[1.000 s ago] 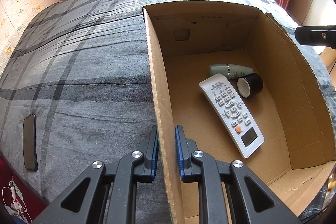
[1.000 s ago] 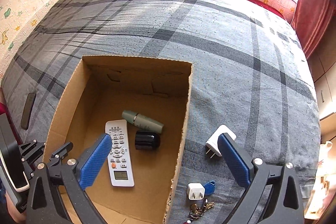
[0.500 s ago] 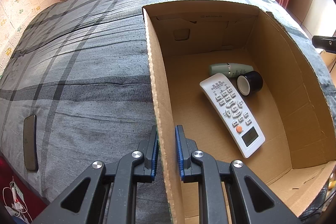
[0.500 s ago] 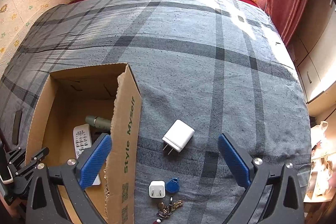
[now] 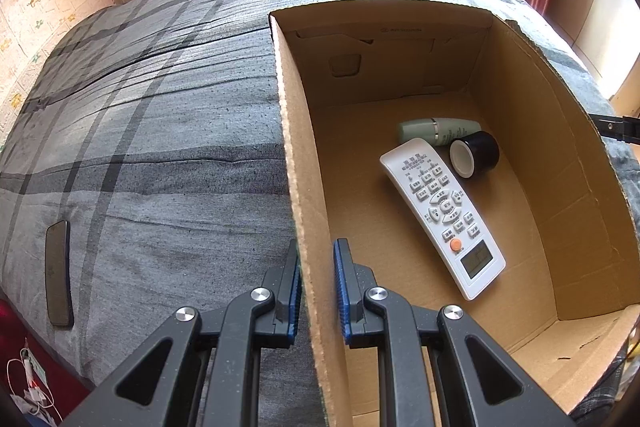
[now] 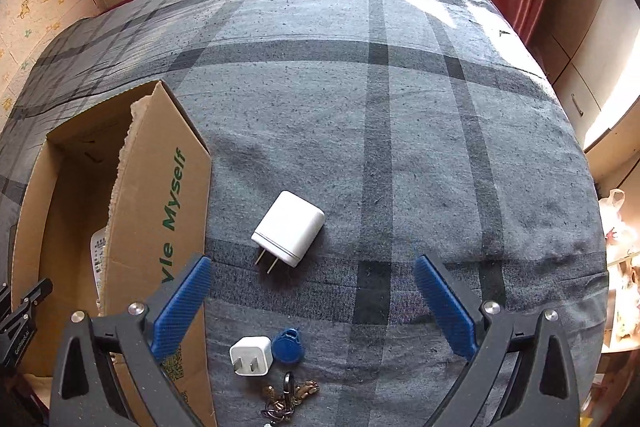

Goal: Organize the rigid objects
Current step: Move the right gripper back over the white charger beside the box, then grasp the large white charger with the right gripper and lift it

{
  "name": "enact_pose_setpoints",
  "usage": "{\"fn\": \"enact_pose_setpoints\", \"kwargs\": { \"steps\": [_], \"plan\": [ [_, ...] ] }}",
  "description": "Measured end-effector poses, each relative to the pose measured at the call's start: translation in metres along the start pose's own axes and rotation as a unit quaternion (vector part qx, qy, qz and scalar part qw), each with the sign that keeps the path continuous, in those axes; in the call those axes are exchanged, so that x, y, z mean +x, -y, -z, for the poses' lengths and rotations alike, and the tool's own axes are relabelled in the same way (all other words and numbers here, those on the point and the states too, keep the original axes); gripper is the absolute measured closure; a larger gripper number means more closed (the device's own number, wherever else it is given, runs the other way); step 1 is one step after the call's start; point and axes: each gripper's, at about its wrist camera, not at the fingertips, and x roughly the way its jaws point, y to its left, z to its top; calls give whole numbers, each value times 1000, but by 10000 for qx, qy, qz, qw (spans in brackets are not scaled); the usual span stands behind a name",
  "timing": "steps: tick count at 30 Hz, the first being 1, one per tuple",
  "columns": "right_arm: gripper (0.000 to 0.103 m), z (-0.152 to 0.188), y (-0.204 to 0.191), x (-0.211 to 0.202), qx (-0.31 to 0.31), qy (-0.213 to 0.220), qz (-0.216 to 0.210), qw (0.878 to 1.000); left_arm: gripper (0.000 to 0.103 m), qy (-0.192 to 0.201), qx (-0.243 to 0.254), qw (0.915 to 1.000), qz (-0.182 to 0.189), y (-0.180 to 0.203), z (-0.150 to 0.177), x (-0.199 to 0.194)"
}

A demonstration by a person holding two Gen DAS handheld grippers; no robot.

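Currently we are clamping the left tongs [image 5: 316, 283] on the box [image 5: 298, 163] wall; inside are lying a remote [image 5: 442, 211], a bottle [image 5: 438, 131] and a black jar [image 5: 476, 154], all touching. We are holding the right tongs [image 6: 312, 301] wide apart above the bed [image 6: 400, 147], over a large charger [image 6: 289, 229]; a small charger [image 6: 251, 355], blue tag [image 6: 286, 339] and keys [image 6: 288, 397] are lying nearer us.

both wrist views look steeply down at the bed [image 6: 400, 107] from close above, sharing the cardboard box [image 5: 304, 163].
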Motion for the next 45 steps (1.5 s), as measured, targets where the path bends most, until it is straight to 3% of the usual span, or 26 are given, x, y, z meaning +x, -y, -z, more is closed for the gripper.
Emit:
{"fn": "enact_pose_setpoints", "kwargs": {
  "steps": [30, 36, 38, 40, 45],
  "plan": [
    [2, -31, -1, 82, 725, -734, -130, 9946, 86, -8, -31, 10000, 53, -1, 0, 2],
    [13, -33, -1, 95, 880, -874, -192, 9921, 86, -2, -28, 10000, 50, 0, 0, 1],
    [26, -33, -1, 97, 906, -892, -176, 9917, 86, -3, -14, 10000, 40, 1, 0, 1],
    [48, -34, -1, 99, 945, -932, -262, 9908, 86, -6, -39, 10000, 62, 0, 0, 1],
    [53, -32, 5, 92, 1123, -848, -350, 9894, 86, -3, -86, 9999, 88, -2, 1, 1]
  ]
}}
